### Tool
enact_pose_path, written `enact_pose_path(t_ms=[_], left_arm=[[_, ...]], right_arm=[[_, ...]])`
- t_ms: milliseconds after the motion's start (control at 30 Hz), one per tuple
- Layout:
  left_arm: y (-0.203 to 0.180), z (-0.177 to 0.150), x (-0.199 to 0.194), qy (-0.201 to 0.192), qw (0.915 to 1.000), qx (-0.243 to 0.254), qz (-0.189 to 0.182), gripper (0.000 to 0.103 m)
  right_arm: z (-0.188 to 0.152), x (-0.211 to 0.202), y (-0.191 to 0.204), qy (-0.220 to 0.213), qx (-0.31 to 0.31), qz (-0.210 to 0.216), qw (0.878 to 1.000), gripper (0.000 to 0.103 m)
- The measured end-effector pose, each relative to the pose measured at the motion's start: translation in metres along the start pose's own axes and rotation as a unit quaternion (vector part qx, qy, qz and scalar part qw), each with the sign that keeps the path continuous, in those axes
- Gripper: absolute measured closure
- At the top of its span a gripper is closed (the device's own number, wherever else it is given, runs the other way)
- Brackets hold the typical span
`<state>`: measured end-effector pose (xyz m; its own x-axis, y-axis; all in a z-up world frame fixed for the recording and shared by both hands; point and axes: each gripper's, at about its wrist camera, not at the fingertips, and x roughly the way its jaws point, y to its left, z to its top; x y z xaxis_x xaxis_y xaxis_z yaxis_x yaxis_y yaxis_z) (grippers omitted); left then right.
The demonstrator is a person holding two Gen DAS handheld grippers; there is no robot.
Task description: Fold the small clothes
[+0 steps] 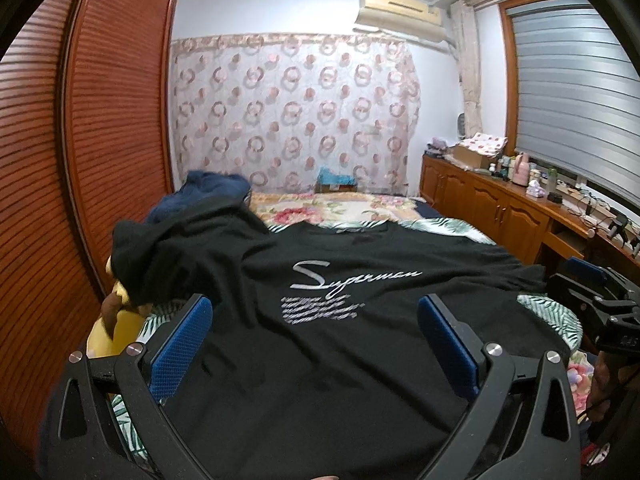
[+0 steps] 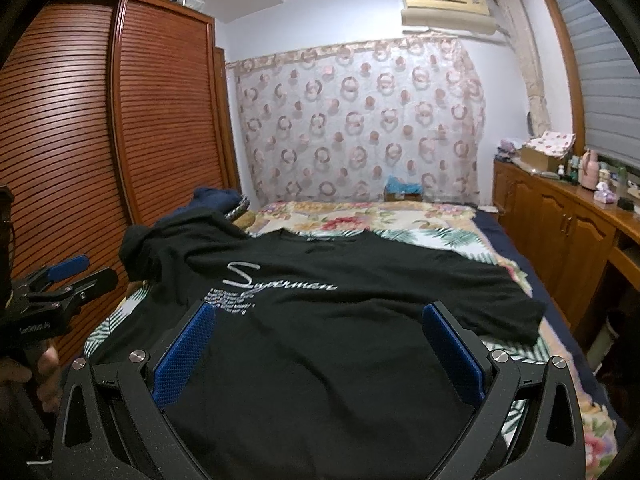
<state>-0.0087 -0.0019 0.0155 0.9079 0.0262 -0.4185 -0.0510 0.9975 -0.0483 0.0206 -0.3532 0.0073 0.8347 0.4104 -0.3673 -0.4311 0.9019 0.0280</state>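
1. Bed fills most of both views, under a floral and leaf-print cover; I see a wooden slatted wardrobe along its left side and a low wooden cabinet along its right.
2. Patterned curtain hangs on the far wall, air conditioner above it.
3. Black T-shirt lies spread face up on the bed, collar toward the far wall, hem toward me. White script print sits on the chest. Its left sleeve is bunched up and draped over a pile at the bed's left edge; its right sleeve lies flat on the cover.
4. Dark blue garment sits heaped behind the bunched sleeve.
5. Something yellow pokes out under that sleeve; can't tell what it is.
6. My left gripper hangs over the shirt's lower left part, blue pads wide apart, nothing between them.
7. My right gripper hangs over the shirt's lower middle, pads likewise spread wide, holding nothing.
8. A hand on the left gripper's handle shows at the right wrist view's left edge.
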Motion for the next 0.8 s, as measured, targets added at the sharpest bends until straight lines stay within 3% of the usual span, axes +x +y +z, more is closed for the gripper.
enact_pose_path(t_ms=[400, 500, 800], left_arm=[[0.065, -0.017, 0.031, 0.030, 0.9987, -0.018, 0.038, 0.000], [0.086, -0.012, 0.040, 0.034, 0.9981, -0.006, 0.052, 0.000], [0.141, 0.018, 0.071, 0.049, 0.9975, 0.008, 0.050, 0.003]], right_arm=[[0.012, 0.046, -0.009, 0.032, -0.025, 0.045, 0.998, 0.000], [0.015, 0.063, -0.008, 0.043, -0.036, 0.066, 0.996, 0.000], [0.022, 0.110, -0.019, 0.096, -0.045, 0.088, 0.990, 0.000]])
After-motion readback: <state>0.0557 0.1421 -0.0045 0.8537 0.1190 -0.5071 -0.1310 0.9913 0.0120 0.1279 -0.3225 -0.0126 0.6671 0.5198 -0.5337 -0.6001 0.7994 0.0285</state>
